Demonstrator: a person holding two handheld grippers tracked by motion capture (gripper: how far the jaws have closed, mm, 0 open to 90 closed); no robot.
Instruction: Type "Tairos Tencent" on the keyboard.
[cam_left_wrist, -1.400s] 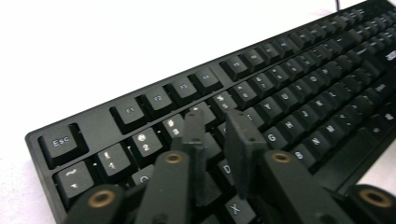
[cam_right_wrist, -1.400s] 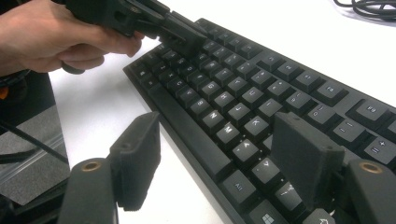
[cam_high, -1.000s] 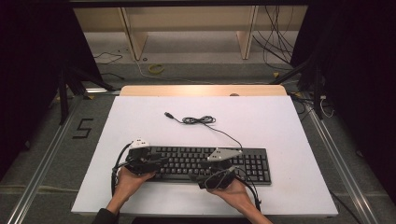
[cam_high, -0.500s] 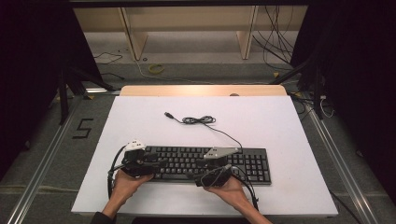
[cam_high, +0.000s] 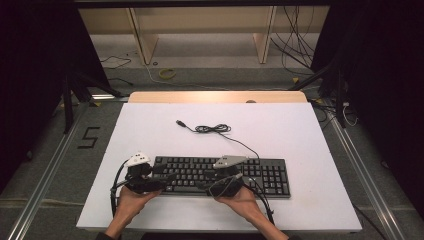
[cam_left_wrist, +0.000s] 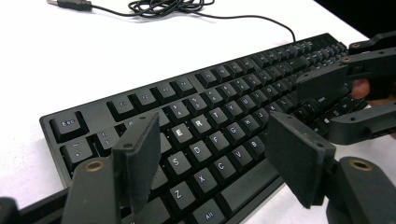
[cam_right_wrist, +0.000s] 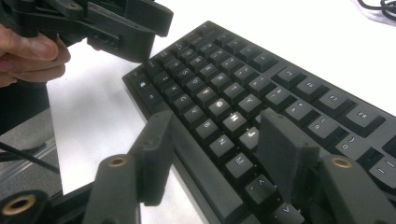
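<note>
A black keyboard lies flat on the white table, near its front edge. Its thin cable coils behind it and ends in a loose USB plug. My left gripper hovers over the left letter keys; its jaws have just been opening, with keys below them and nothing clamped. My right gripper stands at the keyboard's front edge near the middle. Its jaws have just been closing, one off the front edge and one over the keys, with no pad pressing.
The white table has bare room behind and to the right of the keyboard. In the left gripper view the right gripper reaches in close from the right. A wooden strip borders the table's far edge; cables lie on the floor beyond.
Both grippers have edged slightly to the left over the keyboard. The keyboard and its cable lie as before.
</note>
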